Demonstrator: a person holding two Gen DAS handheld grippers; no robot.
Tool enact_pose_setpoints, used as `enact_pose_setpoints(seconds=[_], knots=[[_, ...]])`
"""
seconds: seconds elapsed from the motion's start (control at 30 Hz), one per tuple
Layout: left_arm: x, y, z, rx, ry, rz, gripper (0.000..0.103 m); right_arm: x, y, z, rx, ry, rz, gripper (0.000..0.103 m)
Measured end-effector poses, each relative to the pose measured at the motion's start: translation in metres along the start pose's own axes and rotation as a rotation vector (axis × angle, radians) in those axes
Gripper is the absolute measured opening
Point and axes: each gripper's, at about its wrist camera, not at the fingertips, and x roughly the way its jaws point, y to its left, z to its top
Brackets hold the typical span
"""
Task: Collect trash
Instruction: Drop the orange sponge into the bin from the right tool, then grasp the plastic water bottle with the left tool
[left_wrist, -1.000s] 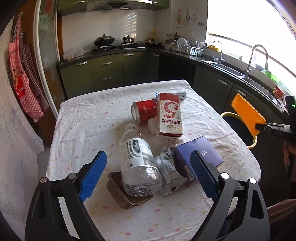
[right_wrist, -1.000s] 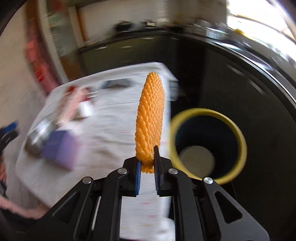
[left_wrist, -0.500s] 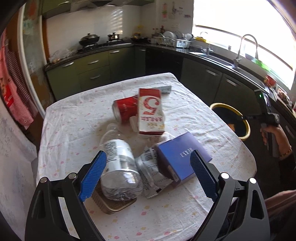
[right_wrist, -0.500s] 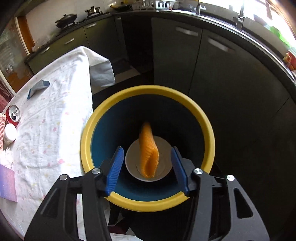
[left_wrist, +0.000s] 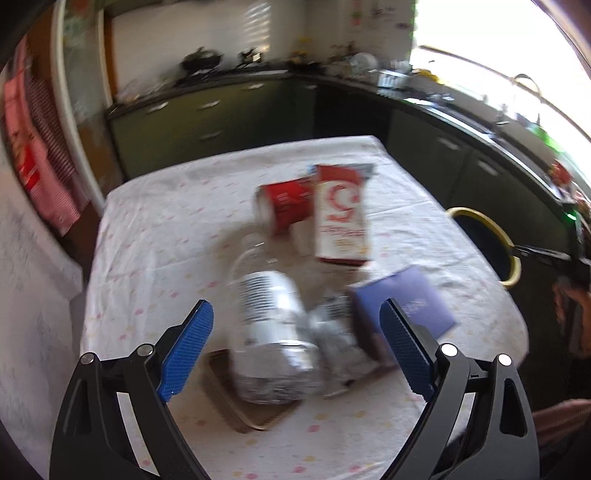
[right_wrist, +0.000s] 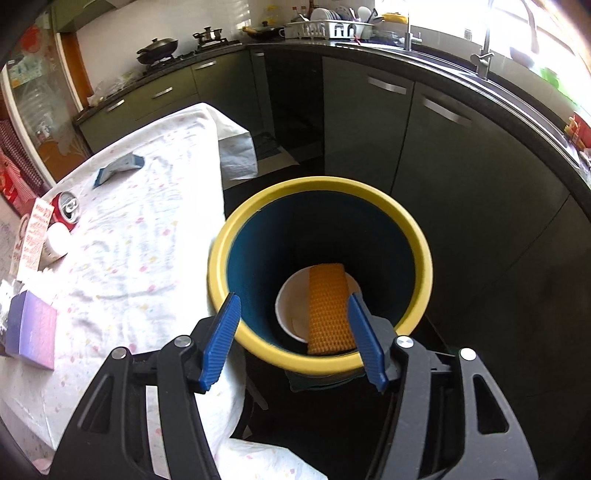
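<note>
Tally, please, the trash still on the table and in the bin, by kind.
Bottle: 1
Can: 1
Carton: 1
Purple box: 1
Brown tray: 1
Crumpled wrapper: 1
Blue packet: 1
White cap: 1
Orange sponge in bin: 1
White dish in bin: 1
Total: 10

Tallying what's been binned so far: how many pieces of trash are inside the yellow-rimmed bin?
2: an orange mesh piece leaning against the bin wall, and a white bowl at the bottom beneath it. More could be hidden underneath.

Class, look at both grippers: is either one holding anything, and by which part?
Nothing is held. The right gripper is open above the bin; the left gripper is open above the table's trash.
</note>
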Motion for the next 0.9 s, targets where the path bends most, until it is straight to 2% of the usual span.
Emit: enact_pose_setpoints(seconds=[0.07,0.17,0.23,0.47,0.7,0.9], knots=[[0.01,0.012,0.003,-0.026,0.039,0.008,0.088,0.001,0.004,-0.002,-0.005,0.01,0.007,0.058],[0.027,0.024,0.008,-0.061,0.113,-0.031,0.084,0.005,0.009,-0.002,-0.013,0.019,0.018,0.058],[0.039,0.028,0.012,-0.062,0.16,-0.049,0.079,0.008,0.013,-0.002,-0.018,0.026,0.024,0.058],[0.084,0.032,0.027,-0.059,0.318,-0.095,0.076,0.018,0.019,-0.005,-0.031,0.055,0.04,0.058],[0.118,0.027,0.035,-0.038,0.452,-0.098,0.075,0.024,0.022,-0.005,-0.043,0.075,0.053,0.058],[0.138,0.027,0.039,-0.02,0.519,-0.079,0.072,0.028,0.022,-0.007,-0.045,0.091,0.063,0.058]])
